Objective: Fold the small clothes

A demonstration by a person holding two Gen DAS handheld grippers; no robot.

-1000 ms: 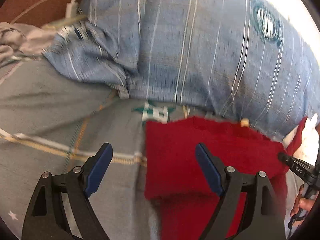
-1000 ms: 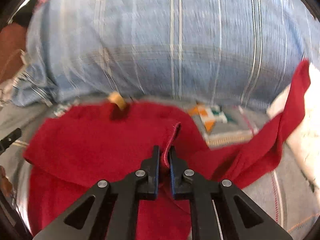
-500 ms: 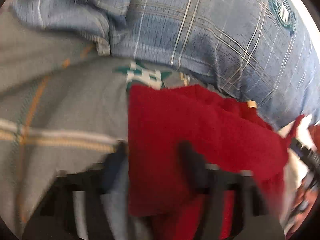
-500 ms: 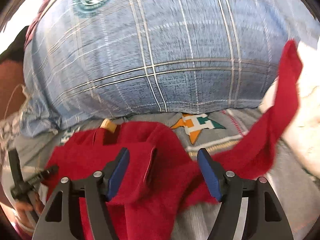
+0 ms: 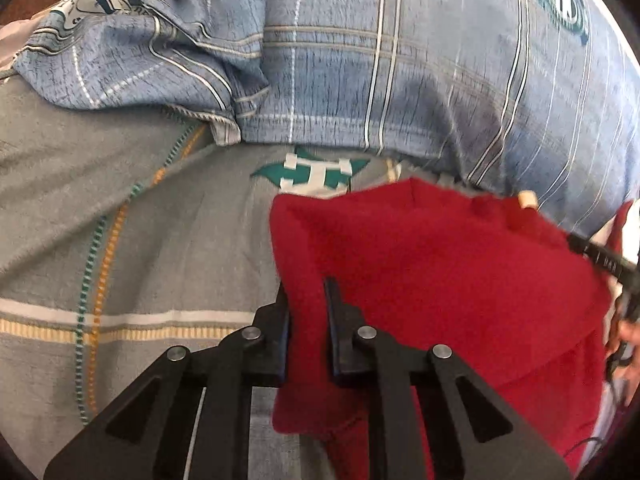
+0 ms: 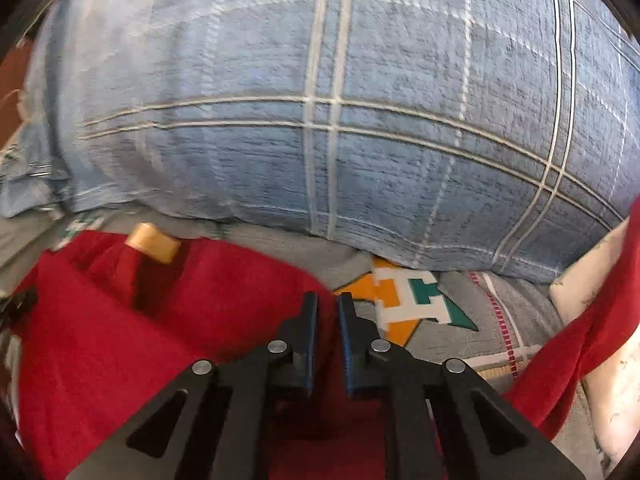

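A red knitted garment [image 5: 440, 272] lies on a grey bedsheet [image 5: 120, 220], with a tan label [image 5: 527, 200] at its far edge. My left gripper [image 5: 306, 286] is closing on the garment's left edge, and red cloth fills the narrow gap between its jaws. In the right wrist view the garment [image 6: 120, 340] spreads to the left, its label [image 6: 154, 242] standing up. My right gripper [image 6: 327, 298] is shut on the garment's right edge. A red sleeve [image 6: 580, 340] trails up to the right. The right gripper's black tip [image 5: 600, 258] shows at the left view's right edge.
A big blue plaid pillow [image 5: 400, 60] lies right behind the garment and fills the far side [image 6: 320, 120]. The sheet [image 6: 500, 308] bears star prints and stripes. A white patterned cloth [image 6: 612, 380] sits at the right. A hand [image 5: 628, 332] shows at the right rim.
Left gripper sank onto the garment's left edge and went from wide open to nearly shut on it. Right gripper let go of a fold, shifted right and closed on the right edge.
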